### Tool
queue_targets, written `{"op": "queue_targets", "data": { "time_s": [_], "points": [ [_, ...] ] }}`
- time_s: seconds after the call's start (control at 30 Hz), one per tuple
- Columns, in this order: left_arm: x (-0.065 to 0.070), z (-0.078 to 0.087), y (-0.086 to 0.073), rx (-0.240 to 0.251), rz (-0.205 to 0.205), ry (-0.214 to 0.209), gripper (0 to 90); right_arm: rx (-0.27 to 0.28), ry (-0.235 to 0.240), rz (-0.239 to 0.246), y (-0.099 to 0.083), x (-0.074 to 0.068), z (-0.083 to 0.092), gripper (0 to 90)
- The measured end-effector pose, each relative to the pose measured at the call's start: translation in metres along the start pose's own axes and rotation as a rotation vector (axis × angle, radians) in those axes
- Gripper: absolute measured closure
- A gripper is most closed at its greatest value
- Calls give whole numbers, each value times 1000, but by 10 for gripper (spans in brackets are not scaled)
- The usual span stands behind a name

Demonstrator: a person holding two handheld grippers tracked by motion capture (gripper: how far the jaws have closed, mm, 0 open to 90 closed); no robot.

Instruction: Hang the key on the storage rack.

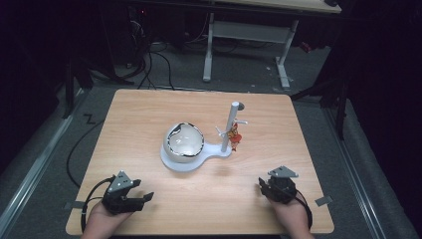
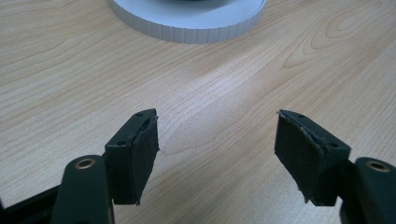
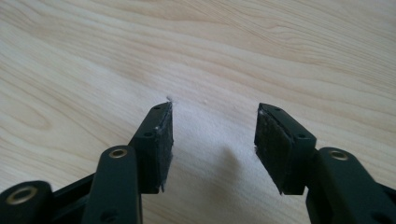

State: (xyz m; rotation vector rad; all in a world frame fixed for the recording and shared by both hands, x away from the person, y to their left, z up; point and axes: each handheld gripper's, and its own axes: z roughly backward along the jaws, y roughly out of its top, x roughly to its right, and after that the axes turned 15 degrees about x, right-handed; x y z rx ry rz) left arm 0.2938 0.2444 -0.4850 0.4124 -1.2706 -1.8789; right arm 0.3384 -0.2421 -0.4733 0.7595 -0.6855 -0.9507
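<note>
A white stand (image 1: 211,153) sits at the middle of the wooden table (image 1: 149,114); its round base carries a pale bowl with a dark rim (image 1: 185,142). From the stand's upright post (image 1: 230,124) with short pegs hangs a small red and yellow figure (image 1: 235,139). My left gripper (image 1: 145,198) rests near the table's front left, open and holding nothing; in the left gripper view its jaws (image 2: 217,140) stand wide apart over bare wood, the ribbed base edge (image 2: 187,28) just beyond. My right gripper (image 1: 263,186) rests at the front right, also open (image 3: 214,135) and holding nothing.
A person's hands hold both grippers at the table's front edge. Black cables trail off the left gripper (image 1: 84,199) and over the floor at left. Behind the table stands a white desk frame (image 1: 244,35) on grey carpet; dark surroundings lie on both sides.
</note>
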Motion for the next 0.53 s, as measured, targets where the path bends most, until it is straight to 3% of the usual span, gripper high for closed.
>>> {"op": "queue_targets", "data": {
  "time_s": [0.03, 0.1, 0.2, 0.37, 0.53],
  "points": [
    [0, 0, 0, 9, 10, 13, 308, 20, 8, -59, -2, 6, 4, 458],
    [-1, 0, 0, 21, 32, 22, 306, 60, -1, -106, 3, 11, 9, 443],
    [-1, 0, -1, 21, 46, 25, 306, 47, 10, -111, -1, 14, 8, 423],
    [4, -3, 3, 25, 28, 23, 306, 1, 38, -115, -10, 17, 4, 412],
    [9, -8, 2, 3, -5, 3, 305, 14, 43, -116, -11, 18, 5, 398]
  ]
}}
